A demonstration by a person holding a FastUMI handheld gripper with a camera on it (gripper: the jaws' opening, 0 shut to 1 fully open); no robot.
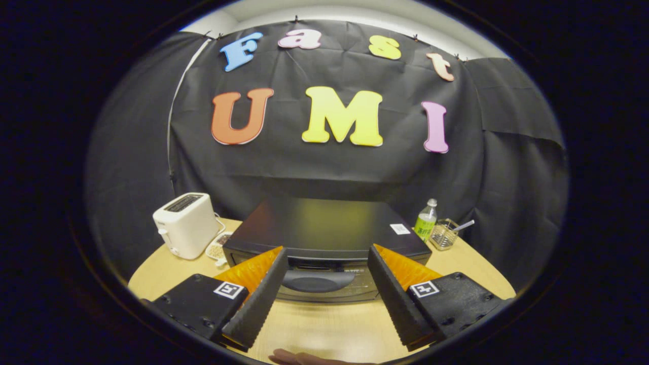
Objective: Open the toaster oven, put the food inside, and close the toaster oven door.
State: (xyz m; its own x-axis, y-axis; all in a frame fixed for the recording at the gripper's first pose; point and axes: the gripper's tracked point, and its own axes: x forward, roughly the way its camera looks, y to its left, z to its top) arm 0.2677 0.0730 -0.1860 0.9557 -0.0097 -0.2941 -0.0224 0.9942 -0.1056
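Note:
A black toaster oven (324, 230) stands on the round wooden table (324, 324), just ahead of my fingers, seen from above and in front. Its door (319, 281) faces me and looks closed, with the glass and handle showing between the fingertips. My gripper (327, 258) hangs open in front of the door, its fingers spread wide with nothing between them. A small dish of food (219, 248) lies to the left of the oven, partly hidden by it.
A white pop-up toaster (186, 224) stands left of the oven, by the dish. Right of the oven are a green-labelled bottle (426, 221) and a wire basket (444, 234) holding a utensil. A fingertip of a hand (299, 358) shows at the table's near edge.

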